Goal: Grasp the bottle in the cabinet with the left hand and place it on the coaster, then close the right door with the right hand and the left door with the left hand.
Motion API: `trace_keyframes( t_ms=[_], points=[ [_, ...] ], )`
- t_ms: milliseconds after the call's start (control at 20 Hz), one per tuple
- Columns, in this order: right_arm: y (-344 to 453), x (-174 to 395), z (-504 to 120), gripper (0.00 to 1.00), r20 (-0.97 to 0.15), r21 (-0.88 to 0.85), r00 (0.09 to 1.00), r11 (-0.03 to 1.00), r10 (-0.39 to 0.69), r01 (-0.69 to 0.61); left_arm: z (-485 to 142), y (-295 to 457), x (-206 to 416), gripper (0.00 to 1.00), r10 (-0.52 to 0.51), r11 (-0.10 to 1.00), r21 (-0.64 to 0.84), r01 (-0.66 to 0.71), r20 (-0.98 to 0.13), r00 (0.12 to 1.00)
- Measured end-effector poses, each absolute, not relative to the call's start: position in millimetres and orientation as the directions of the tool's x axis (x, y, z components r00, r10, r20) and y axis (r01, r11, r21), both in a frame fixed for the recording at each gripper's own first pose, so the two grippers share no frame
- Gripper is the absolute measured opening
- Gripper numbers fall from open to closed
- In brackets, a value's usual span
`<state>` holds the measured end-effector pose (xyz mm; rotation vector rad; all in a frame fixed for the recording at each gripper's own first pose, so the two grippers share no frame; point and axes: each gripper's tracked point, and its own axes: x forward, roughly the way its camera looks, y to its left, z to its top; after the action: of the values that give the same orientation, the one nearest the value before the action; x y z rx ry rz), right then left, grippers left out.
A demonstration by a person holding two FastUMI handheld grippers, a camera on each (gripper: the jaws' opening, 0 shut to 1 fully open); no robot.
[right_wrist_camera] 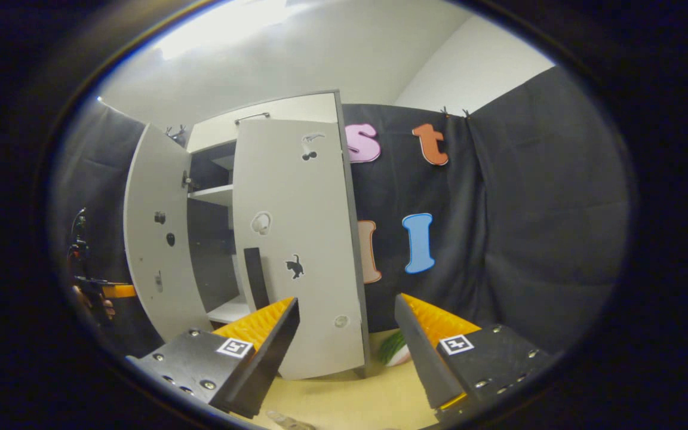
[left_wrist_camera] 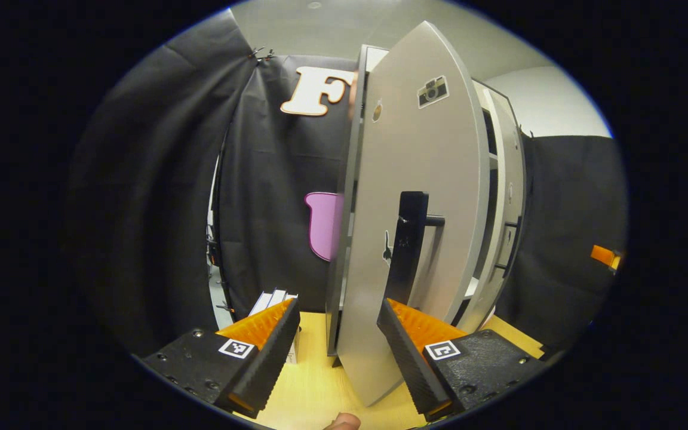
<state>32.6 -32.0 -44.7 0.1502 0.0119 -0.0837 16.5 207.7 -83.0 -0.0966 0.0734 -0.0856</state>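
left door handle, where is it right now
In the left gripper view the black handle stands upright on the half-open left door, just above and between the open left gripper's fingers, not yet touched.

I see a pale yellow wooden desk [left_wrist_camera: 314,388]. The grey cabinet [left_wrist_camera: 344,239] stands directly on it, base on the desktop. In the left gripper view, white boxy items [left_wrist_camera: 272,298] sit on the desk just left of the cabinet. In the right gripper view, a green-and-white object [right_wrist_camera: 395,351] lies on the desk beside the cabinet's right bottom corner; can't tell what it is.
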Motion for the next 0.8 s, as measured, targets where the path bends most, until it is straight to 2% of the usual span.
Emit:
trace_keyframes(
  t_ms=[100,600,800],
  points=[
    [-33,36,-44,0.96,-0.016,0.140,0.996,0.987,-0.083,0.084,-83,206,17,0.88,-0.093,0.990,-0.114,0.085,-0.064,0.994],
    [-35,47,-54,1.00,-0.068,0.120,0.993,0.987,-0.098,0.105,-84,202,17,0.89,-0.065,0.985,-0.163,0.057,-0.046,0.997],
    [-13,59,-58,0.96,-0.073,0.102,0.995,0.992,-0.072,0.079,-85,196,18,0.89,-0.080,0.984,-0.164,0.072,-0.041,0.996]
  ],
)
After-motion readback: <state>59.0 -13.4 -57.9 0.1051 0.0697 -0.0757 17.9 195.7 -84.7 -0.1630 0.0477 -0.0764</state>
